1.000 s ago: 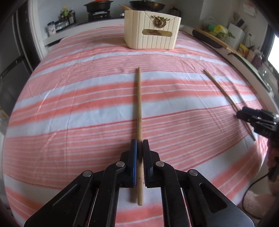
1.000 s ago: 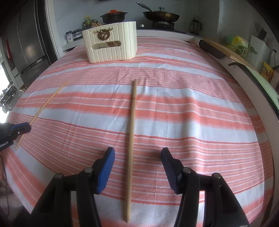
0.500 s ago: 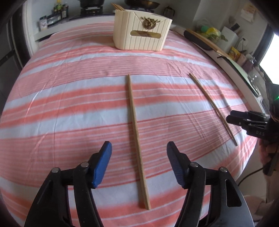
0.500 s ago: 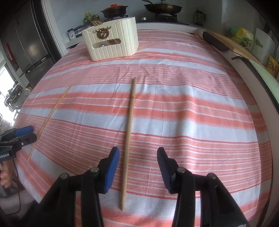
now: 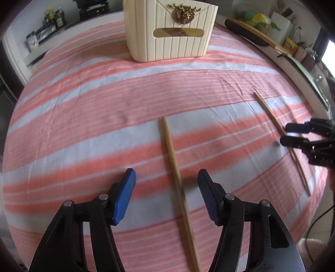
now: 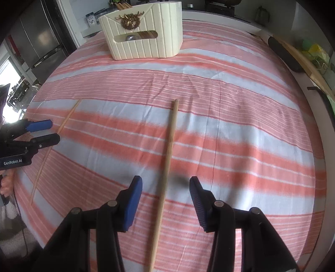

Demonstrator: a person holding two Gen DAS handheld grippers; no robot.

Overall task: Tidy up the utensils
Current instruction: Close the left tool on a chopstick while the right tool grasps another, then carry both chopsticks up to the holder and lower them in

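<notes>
Pink-and-white striped cloth (image 5: 83, 117) covers the whole table, with two thin wooden chopsticks lying flat on it, well apart from each other. Furthest left, the left gripper (image 5: 166, 184) has blue-padded black fingers (image 5: 125, 196) that have just been closing a little, yet they stand well parted; the left chopstick (image 5: 178, 182) lies on the cloth between them, and neither pad touches it, so nothing is held. In the right wrist view this same gripper (image 6: 41, 131) appears at the left edge over that chopstick (image 6: 62, 125), with part of a person's hand (image 6: 6, 184) below it. Toward the middle, at the far side of the table, stands a cream ribbed plastic caddy (image 5: 171, 35) with a gold ornament and a slot handle; more wooden sticks (image 6: 123, 5) poke out of its top. Further right, the right gripper (image 6: 166, 188) is also partly open, straddling the right chopstick (image 6: 167, 167) without contact, gripping nothing. A kitchen counter (image 5: 272, 41) with clutter runs along the right side.
</notes>
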